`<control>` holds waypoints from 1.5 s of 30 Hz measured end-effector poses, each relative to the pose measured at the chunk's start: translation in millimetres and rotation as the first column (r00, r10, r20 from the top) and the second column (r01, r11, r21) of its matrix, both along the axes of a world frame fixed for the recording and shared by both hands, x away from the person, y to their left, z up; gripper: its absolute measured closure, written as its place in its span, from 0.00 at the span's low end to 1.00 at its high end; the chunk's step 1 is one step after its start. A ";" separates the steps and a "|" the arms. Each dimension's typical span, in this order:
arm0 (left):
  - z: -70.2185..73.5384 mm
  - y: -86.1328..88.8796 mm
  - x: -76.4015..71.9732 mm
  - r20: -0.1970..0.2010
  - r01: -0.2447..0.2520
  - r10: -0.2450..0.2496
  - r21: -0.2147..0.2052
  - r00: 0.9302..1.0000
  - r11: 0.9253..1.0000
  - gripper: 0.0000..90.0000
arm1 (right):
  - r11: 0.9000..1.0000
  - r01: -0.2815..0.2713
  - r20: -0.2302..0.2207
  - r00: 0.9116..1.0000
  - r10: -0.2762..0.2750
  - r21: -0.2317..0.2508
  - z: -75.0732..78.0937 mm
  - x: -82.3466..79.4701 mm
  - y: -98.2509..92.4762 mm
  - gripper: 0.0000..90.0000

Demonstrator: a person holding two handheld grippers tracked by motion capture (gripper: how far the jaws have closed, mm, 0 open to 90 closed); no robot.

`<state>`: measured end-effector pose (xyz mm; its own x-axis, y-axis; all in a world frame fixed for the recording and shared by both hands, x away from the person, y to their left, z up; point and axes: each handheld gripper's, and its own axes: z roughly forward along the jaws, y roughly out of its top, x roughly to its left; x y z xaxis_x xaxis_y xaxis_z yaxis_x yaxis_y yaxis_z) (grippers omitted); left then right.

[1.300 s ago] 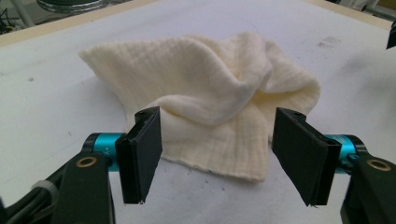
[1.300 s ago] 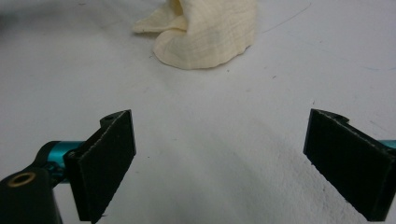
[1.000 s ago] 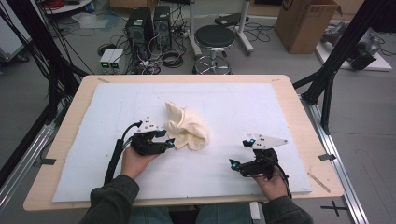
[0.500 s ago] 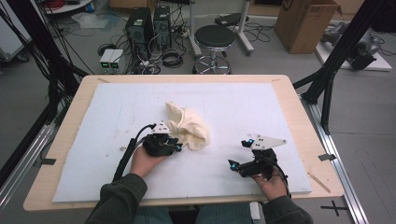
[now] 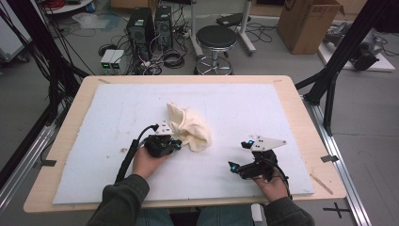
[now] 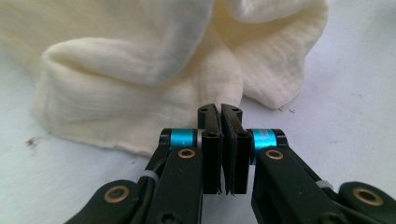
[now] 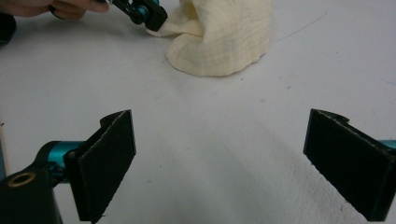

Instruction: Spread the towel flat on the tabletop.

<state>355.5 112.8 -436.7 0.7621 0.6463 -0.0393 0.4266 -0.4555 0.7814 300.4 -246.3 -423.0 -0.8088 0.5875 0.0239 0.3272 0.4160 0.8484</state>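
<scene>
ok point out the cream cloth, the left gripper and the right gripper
cream cloth (image 5: pixel 190 129), high view, middle of the bunched heap
left gripper (image 6: pixel 220 112), left gripper view, between its fingertips
right gripper (image 7: pixel 219 163), right gripper view, midway between its pads

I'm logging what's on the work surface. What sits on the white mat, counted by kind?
Cream cloth: 1
Left gripper, shut on the cloth's edge: 1
Right gripper, open, apart from the cloth: 1
Total: 3
</scene>
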 end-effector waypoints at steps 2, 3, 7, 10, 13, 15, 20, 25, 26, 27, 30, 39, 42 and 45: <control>5.1 6.1 -2.2 0.012 -0.009 0.009 -0.014 1.000 1.000 0.96 | 1.000 -0.003 -0.004 1.000 0.003 0.000 -0.4 0.1 0.6 0.09; 7.6 9.5 -3.3 0.022 -0.016 0.016 -0.016 1.000 1.000 0.96 | 1.000 -0.004 -0.003 1.000 0.004 -0.003 -0.6 0.3 1.1 0.09; 14.8 23.3 -7.4 0.034 -0.032 0.032 -0.014 0.999 0.999 0.96 | 1.000 -0.018 -0.012 1.000 0.018 -0.001 0.0 -0.2 4.9 0.10; 19.6 31.8 -9.6 0.048 -0.040 0.040 -0.007 0.998 0.999 0.96 | 0.999 -0.036 0.000 0.999 0.036 0.010 4.4 -1.3 9.8 0.10; 24.9 38.8 -14.2 0.060 -0.048 0.050 -0.024 0.997 0.999 0.96 | 0.998 -0.060 -0.009 0.998 0.060 0.019 8.0 -0.9 17.4 0.14; 28.6 42.9 -17.5 0.069 -0.043 0.044 -0.020 0.997 0.999 0.96 | 0.996 -0.093 -0.008 0.996 0.093 0.015 9.3 -0.7 23.8 0.18; 36.5 52.8 -24.3 0.096 -0.044 0.046 -0.019 0.994 0.999 0.96 | 0.991 -0.137 -0.019 0.990 0.136 -0.007 11.0 2.1 42.8 0.31; 39.6 59.3 -26.9 0.105 -0.048 0.051 -0.031 0.993 0.998 0.96 | 0.981 -0.193 -0.024 0.981 0.192 -0.028 12.4 6.7 66.7 0.49; 39.7 60.3 -26.6 0.108 -0.049 0.052 -0.031 0.993 0.998 0.96 | 0.978 -0.208 -0.028 0.978 0.207 -0.036 12.3 8.6 73.1 0.52; 39.7 60.8 -26.4 0.105 -0.048 0.051 -0.031 0.993 0.998 0.96 | 0.975 -0.220 -0.038 0.975 0.219 -0.032 11.7 10.1 78.3 0.56; 38.3 61.4 -24.7 0.104 -0.053 0.056 -0.030 0.993 0.998 0.96 | 0.970 -0.238 -0.039 0.971 0.237 -0.042 9.5 15.3 92.6 0.64; 36.8 62.6 -22.1 0.103 -0.054 0.057 -0.031 0.993 0.998 0.96 | 0.974 -0.194 -0.080 0.979 0.185 -0.121 -5.4 44.2 131.5 0.71; 36.0 62.8 -20.8 0.102 -0.056 0.059 -0.034 0.993 0.998 0.96 | 0.976 -0.146 -0.073 0.988 0.136 -0.159 -10.8 54.4 134.6 0.72; 35.1 62.8 -19.6 0.098 -0.052 0.055 -0.030 0.994 0.998 0.96 | 0.979 -0.118 -0.090 0.990 0.104 -0.163 -13.6 61.4 133.8 0.74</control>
<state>336.0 175.6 -401.6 0.7276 0.6858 0.0162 0.3698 -0.4119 0.8328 361.8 -112.5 -436.6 -0.8687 0.4953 0.0006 0.3358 0.5880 0.7359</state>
